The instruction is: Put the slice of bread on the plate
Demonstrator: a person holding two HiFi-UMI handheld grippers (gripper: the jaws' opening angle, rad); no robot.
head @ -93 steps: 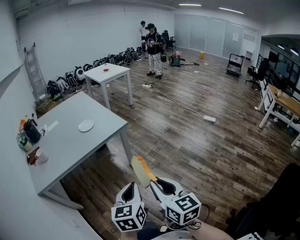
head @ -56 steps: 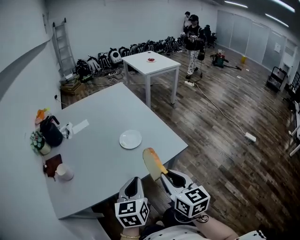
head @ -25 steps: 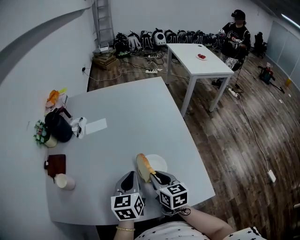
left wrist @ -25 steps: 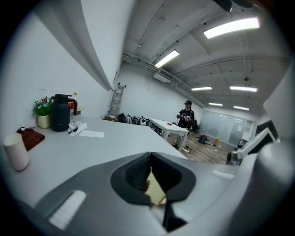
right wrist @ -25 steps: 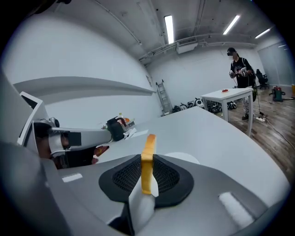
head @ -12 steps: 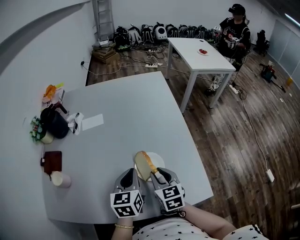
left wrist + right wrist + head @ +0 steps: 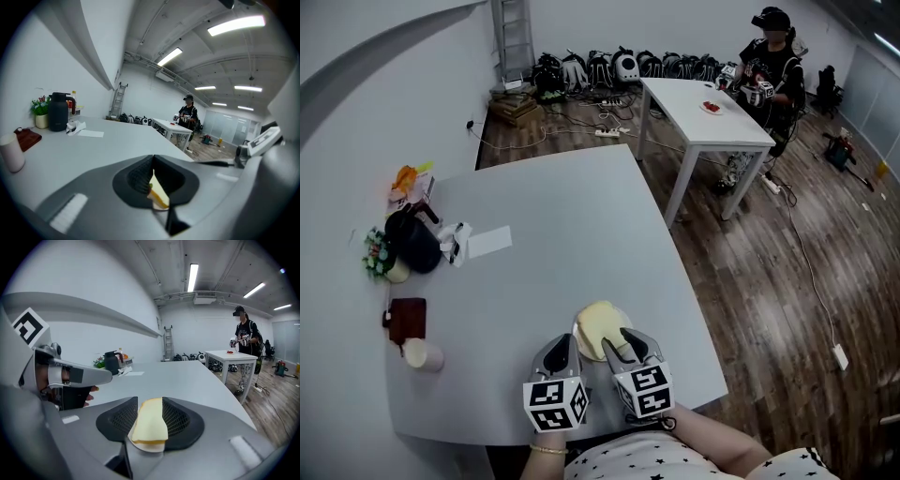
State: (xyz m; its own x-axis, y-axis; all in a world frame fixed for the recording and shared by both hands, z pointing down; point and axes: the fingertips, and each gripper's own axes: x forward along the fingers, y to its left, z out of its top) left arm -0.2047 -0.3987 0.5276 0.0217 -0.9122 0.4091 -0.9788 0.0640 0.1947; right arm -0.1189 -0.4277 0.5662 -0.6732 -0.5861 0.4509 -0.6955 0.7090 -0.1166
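Note:
The slice of bread lies flat on the small white plate near the grey table's front edge. My right gripper hovers just behind it. In the right gripper view the bread rests on the plate between the jaws of the right gripper, which are opening; the pads stand off the slice. My left gripper is beside the plate's left, shut and holding nothing. Through the slit under the left gripper I see a sliver of the bread.
On the table's left side stand a black jug, a small plant, a brown wallet, a cup and a paper sheet. The table's right edge is close to the plate. A person stands by a white table.
The bread went from standing tilted in my right gripper above the plate to lying flat on it. The right jaws spread apart and rolled. The left gripper stayed put.

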